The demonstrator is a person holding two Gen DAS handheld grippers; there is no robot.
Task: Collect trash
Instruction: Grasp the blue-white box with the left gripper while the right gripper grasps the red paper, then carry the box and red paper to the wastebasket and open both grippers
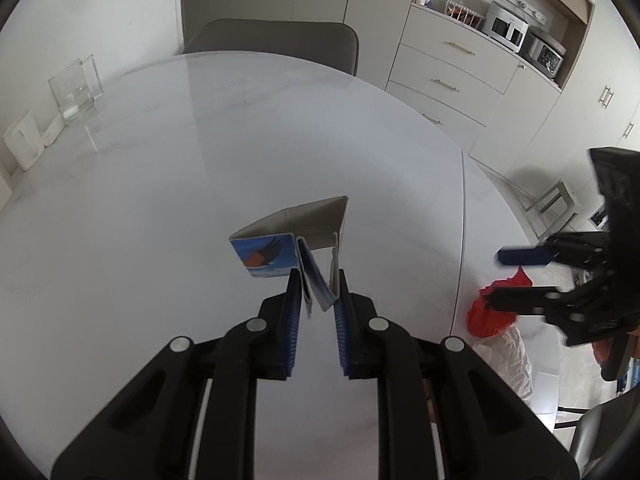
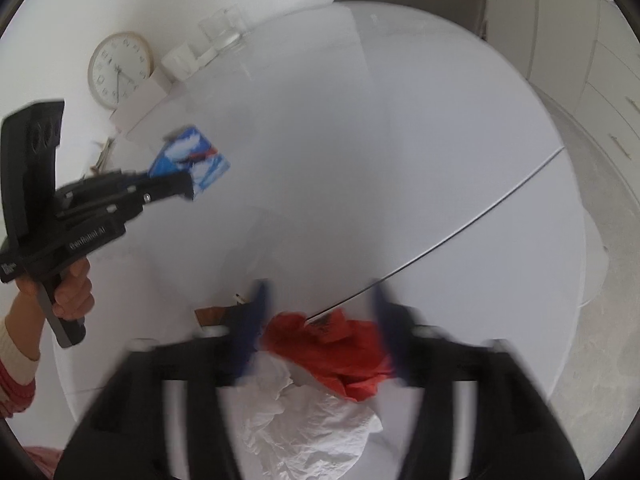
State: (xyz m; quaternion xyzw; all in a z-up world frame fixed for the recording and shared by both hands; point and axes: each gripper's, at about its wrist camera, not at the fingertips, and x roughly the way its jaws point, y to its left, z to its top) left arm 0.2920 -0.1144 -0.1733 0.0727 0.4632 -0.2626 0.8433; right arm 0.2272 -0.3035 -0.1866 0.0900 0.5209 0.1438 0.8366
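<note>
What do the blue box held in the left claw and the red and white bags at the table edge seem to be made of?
Blue box: thin printed cardboard, grey unprinted inside, creased folds. Red bag: thin plastic film, likely, crumpled and slightly glossy. White bag: similar crinkled, translucent plastic, though motion blur leaves this uncertain.

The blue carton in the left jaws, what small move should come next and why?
Probably carry the blue carton right, toward the white bag below the table edge: the left gripper already holds it lifted, and the open right gripper hangs over the red trash there.
</note>
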